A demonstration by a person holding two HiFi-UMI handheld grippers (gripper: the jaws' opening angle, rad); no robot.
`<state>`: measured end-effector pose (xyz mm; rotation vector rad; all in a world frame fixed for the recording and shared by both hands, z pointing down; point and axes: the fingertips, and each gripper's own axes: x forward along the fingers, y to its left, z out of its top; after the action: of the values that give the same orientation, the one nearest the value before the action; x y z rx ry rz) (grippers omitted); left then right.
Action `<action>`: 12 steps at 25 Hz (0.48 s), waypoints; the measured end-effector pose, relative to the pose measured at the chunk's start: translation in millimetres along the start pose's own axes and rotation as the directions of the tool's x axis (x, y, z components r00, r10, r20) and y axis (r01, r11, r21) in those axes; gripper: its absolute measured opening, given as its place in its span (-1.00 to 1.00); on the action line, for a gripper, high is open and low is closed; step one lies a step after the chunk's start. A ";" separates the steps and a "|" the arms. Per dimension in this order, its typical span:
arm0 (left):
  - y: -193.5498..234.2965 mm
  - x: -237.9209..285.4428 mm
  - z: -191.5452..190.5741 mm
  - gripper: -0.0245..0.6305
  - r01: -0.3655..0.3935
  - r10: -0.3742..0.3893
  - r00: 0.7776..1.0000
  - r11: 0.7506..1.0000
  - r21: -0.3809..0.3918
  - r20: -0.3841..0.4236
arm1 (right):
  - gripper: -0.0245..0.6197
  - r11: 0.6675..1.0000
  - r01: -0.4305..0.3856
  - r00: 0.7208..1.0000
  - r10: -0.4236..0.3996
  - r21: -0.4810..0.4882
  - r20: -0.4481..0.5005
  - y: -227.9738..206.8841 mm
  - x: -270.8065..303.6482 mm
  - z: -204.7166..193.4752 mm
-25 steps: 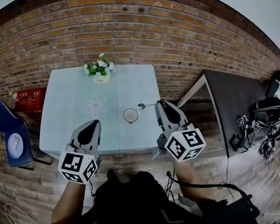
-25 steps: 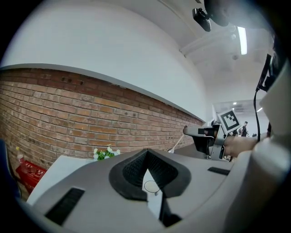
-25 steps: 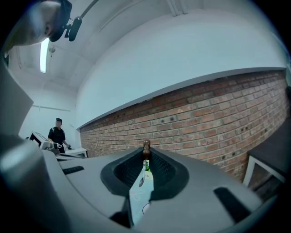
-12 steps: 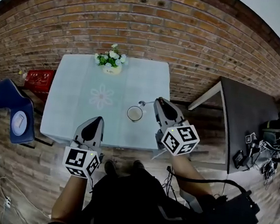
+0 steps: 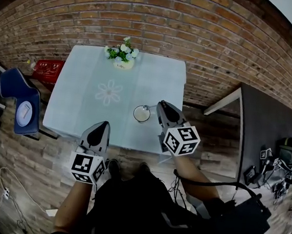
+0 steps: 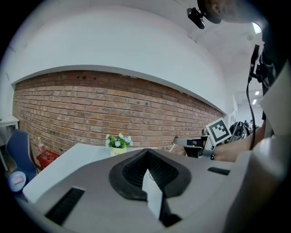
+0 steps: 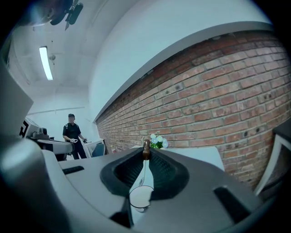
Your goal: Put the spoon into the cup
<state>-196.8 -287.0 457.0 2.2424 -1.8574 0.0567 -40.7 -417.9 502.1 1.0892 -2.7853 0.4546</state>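
Brick wall [image 5: 145, 16], pale tabletop [image 5: 76, 97]. Right tongs [image 5: 160, 106] pinch the spoon [image 5: 147, 108] beside the cup [image 5: 141, 114], toward the tabletop's front right corner. Left tongs [image 5: 103, 125] closed, empty. Bumping the rim could tip the cup.

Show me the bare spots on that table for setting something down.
The table's left half is bare, from the flower pot to the near edge by the left gripper. The far right corner is free too. Crowded: near right, around the cup, spoon and right gripper.
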 end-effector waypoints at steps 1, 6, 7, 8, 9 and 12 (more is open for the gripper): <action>-0.7 0.3 -2.4 -0.90 -0.010 0.010 1.000 1.000 -0.005 -0.003 | -0.77 1.000 -0.007 1.000 0.007 -0.003 -0.008 -1.7 2.9 -5.3; -2.5 -2.0 -12.9 -0.90 -0.062 0.062 0.998 0.998 -0.021 -0.021 | -0.77 0.999 -0.036 0.998 0.036 0.002 -0.056 -9.2 16.4 -31.8; -2.8 -3.3 -13.8 -0.90 -0.072 0.071 0.997 0.997 -0.020 -0.024 | -0.77 0.999 -0.045 0.997 0.045 0.003 -0.060 -9.2 19.6 -36.1; -3.5 -4.6 -14.4 -0.90 -0.081 0.081 0.996 0.996 -0.020 -0.026 | -0.77 0.999 -0.053 0.996 0.054 0.004 -0.065 -9.2 22.5 -40.1; -4.9 -5.7 -14.9 -0.90 -0.090 0.089 0.996 0.996 -0.020 -0.028 | -0.77 0.998 -0.061 0.996 0.061 0.003 -0.071 -9.5 25.0 -44.3; -9.5 -7.2 -16.2 -0.90 -0.112 0.111 0.993 0.993 -0.021 -0.030 | -0.77 0.997 -0.081 0.992 0.081 0.004 -0.096 -11.8 32.4 -57.7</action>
<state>-187.1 -275.2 470.1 2.1099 -1.9567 0.0858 -56.6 -428.6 566.5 0.9311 -2.7525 0.5023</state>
